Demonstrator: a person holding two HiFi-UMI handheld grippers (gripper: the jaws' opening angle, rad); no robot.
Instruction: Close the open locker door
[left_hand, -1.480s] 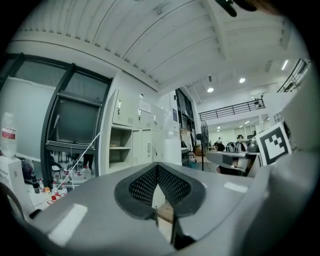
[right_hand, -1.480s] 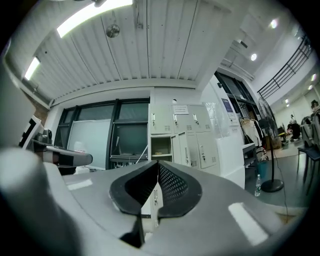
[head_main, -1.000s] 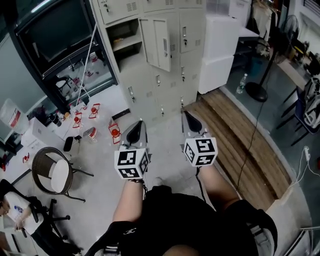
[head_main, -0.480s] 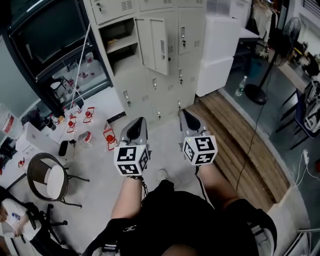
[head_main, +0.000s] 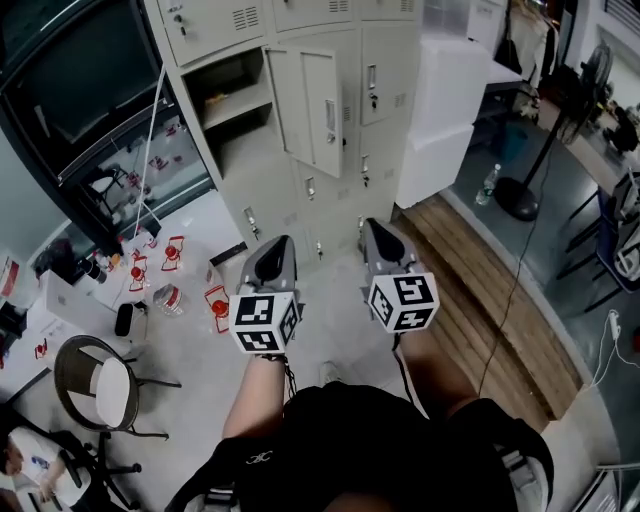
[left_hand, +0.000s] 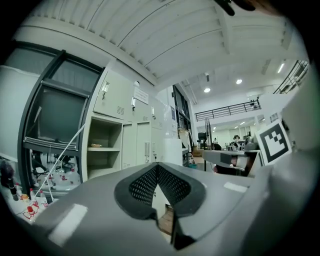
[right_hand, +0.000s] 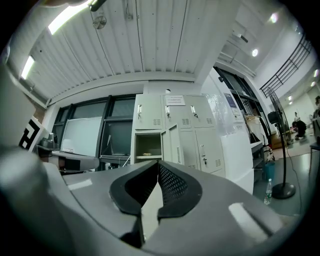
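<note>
Both forearms reach forward, level, toward the locker bank (head_main: 290, 190); left gripper (head_main: 280, 245) and right gripper (head_main: 372, 228) ride side by side, each with jaws pressed together on nothing. Against one second ago, the bank sits lower and larger in the head view, while the grippers' pose is unchanged. The open locker door (head_main: 310, 105) stands swung out right of its compartment (head_main: 235, 95), well apart from both grippers; a small pale item (right_hand: 136, 156), too small to identify, lies on the shelf.
</note>
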